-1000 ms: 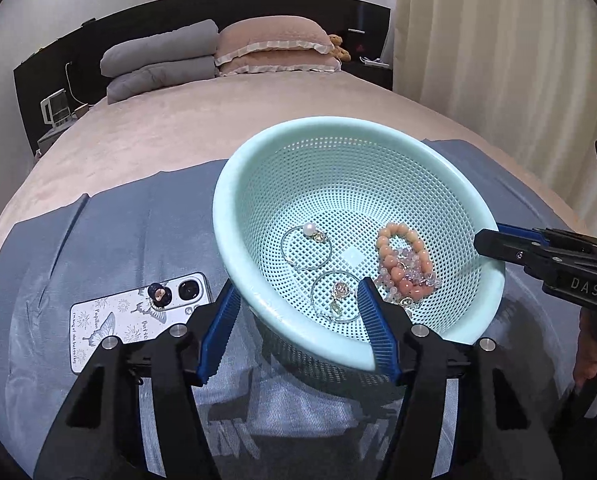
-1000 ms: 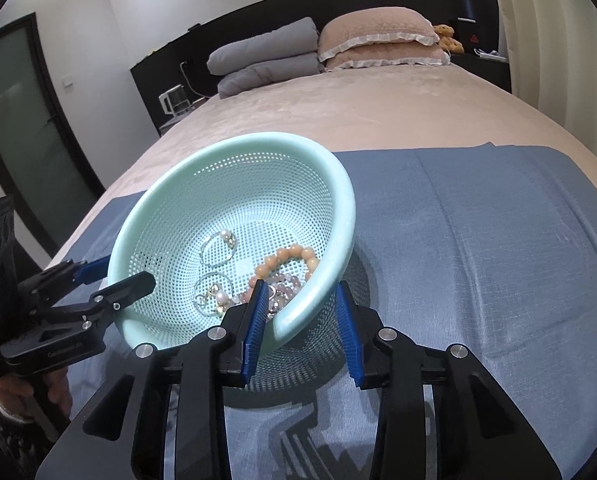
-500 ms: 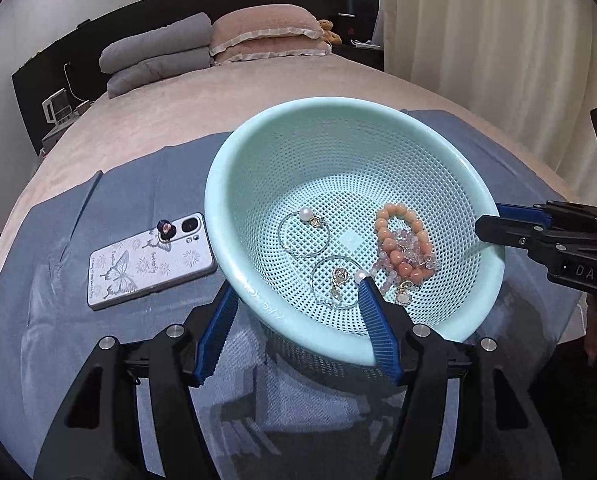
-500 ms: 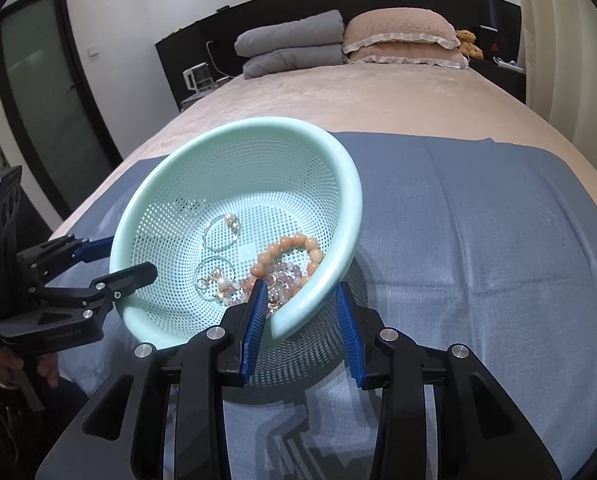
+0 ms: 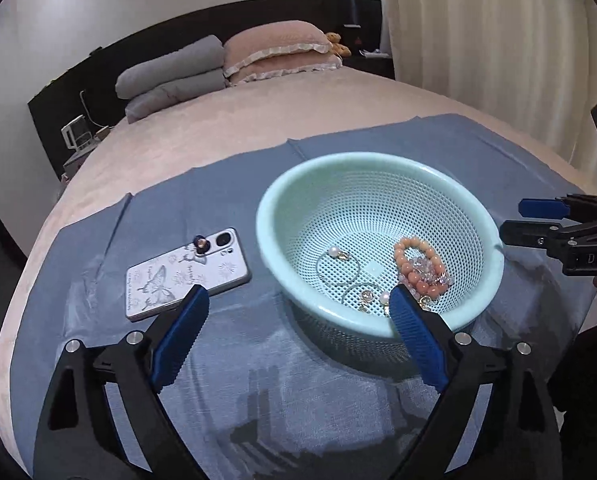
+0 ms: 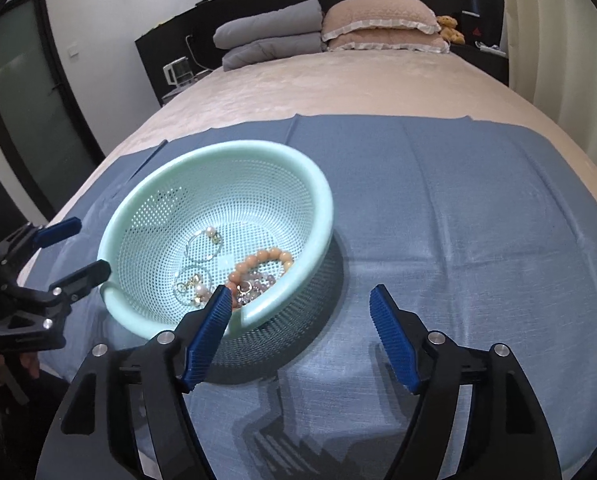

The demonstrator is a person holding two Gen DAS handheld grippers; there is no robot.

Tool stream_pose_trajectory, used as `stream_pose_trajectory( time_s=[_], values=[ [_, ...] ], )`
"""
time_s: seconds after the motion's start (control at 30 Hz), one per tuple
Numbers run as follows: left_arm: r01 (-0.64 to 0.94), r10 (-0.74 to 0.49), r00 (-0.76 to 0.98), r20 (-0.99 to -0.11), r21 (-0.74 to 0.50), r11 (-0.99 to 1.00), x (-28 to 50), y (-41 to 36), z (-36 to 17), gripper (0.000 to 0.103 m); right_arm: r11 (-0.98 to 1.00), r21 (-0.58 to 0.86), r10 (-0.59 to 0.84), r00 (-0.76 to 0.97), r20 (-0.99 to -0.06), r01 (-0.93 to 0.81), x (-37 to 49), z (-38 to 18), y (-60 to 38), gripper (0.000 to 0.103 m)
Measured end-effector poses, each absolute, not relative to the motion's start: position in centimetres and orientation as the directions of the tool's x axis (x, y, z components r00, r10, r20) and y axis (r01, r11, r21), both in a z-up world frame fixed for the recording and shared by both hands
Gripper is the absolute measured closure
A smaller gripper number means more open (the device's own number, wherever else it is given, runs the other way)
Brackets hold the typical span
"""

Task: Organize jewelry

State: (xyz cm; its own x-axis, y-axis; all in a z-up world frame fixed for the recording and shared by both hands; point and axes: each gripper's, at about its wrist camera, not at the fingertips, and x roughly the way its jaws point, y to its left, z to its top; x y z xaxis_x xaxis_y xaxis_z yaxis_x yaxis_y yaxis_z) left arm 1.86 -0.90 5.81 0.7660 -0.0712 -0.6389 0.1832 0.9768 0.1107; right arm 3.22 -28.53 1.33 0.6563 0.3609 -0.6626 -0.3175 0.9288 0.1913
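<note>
The left gripper [image 5: 298, 312] is hanging spread wide and gripping nothing, its right finger overlapping the near rim of the mint basket [image 5: 474, 316] in its own view. The right gripper [image 6: 300, 300] is likewise standing released, its left finger [image 6: 214, 320] lying over the basket's near rim, where a gap in the rim is showing, and its right finger over bare blue cloth [image 6: 478, 208].

The basket is sitting on the cloth ahead of and between the two tools. To the right of the right gripper the cloth is lying bare out to its edges; beyond its far edge the beige bedspread [image 6: 338, 84] is stretching toward the pillows.

Inside the basket two thin hoop bangles [image 5: 337, 270] with pearls are lying beside one coral bead bracelet [image 5: 416, 268], which is touching a tangle of pale beads [image 5: 428, 270]; how many pieces that tangle holds cannot be told. One phone [image 5: 186, 274] in a butterfly case is lying ahead of the left gripper's left finger, just beside the basket.

The letters "DAS" are showing on the right gripper's body in the left view.
</note>
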Motion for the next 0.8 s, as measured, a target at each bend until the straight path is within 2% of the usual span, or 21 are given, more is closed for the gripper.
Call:
stream_pose_trajectory(
  time_s=[0.1,0.3,0.47,0.57,0.7,0.8],
  values=[
    [0.141,-0.073,0.824,-0.563,0.079,0.987,-1.3,0.1,7.8,0.006,0.916,0.203,0.398,0.716,-0.574,-0.346,0.3,3.1,-29.1,0.018],
    [0.069,-0.011,0.899,-0.438,0.117,0.991,-8.6,-0.4,11.2,0.006,0.922,0.069,0.373,0.821,-0.432,-0.382,-8.0,6.6,-28.0,0.015],
    [0.027,0.004,0.904,-0.428,0.068,0.997,-14.1,-1.1,11.6,0.006,0.940,-0.023,0.311,0.886,-0.344,-0.339,-15.0,8.5,-27.6,0.008],
    [0.003,0.008,0.900,-0.435,0.025,1.000,-16.2,-1.3,10.9,0.006,0.951,-0.023,0.281,0.898,-0.338,-0.307,-17.3,8.4,-27.8,0.008],
    [-0.016,-0.007,0.909,-0.416,-0.051,0.999,-17.5,-2.4,10.0,0.006,0.956,0.054,0.289,0.883,-0.370,-0.290,-18.2,7.3,-28.4,0.008],
    [0.011,-0.028,0.921,-0.388,-0.046,0.999,-18.2,-4.1,9.0,0.006,0.952,0.068,0.302,0.869,-0.392,-0.300,-18.1,5.5,-28.2,0.008]
  ],
)
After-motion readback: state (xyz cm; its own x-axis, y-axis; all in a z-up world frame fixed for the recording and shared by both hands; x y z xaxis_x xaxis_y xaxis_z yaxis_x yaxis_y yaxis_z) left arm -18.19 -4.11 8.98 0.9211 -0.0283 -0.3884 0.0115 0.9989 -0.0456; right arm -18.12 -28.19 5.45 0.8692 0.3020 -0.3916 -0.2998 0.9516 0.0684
